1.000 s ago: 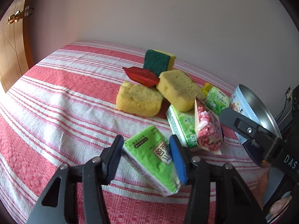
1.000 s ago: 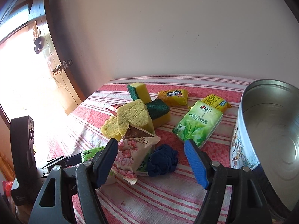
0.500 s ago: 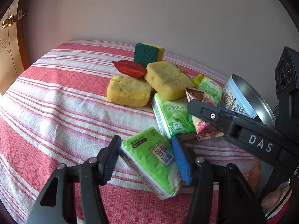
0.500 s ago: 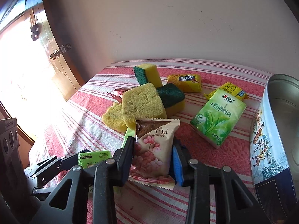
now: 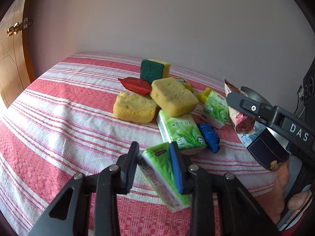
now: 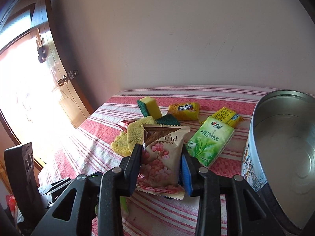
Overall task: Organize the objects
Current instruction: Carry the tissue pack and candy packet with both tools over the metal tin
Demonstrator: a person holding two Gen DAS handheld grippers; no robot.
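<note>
I am clamping a marshmallow packet (image 6: pixel 161 157) in the right hand-held gripper (image 6: pixel 161 169), lifted clear of the striped desk (image 5: pixel 59 118) and hanging at the nine o'clock side of the open tin (image 6: pixel 285 157); that gripper's jaws have just been closing and are now pressing the packet's sides. I am squeezing a green tissue pack (image 5: pixel 163 173) in the left hand-held gripper (image 5: pixel 154 165), tilted on edge low over the cloth at six o'clock of the pile. The sorting is only beginning, by my reading: the tin is showing a bare metal floor, nothing inside. Lying loose and waiting are two yellow sponges (image 5: pixel 153 102), a scouring sponge (image 5: pixel 154 69) at twelve o'clock, a red wrapper (image 5: pixel 135 85), two more tissue packs (image 5: pixel 181 130), yellow sachets (image 6: pixel 184 108) and a blue cloth ball (image 5: pixel 209 136).
</note>
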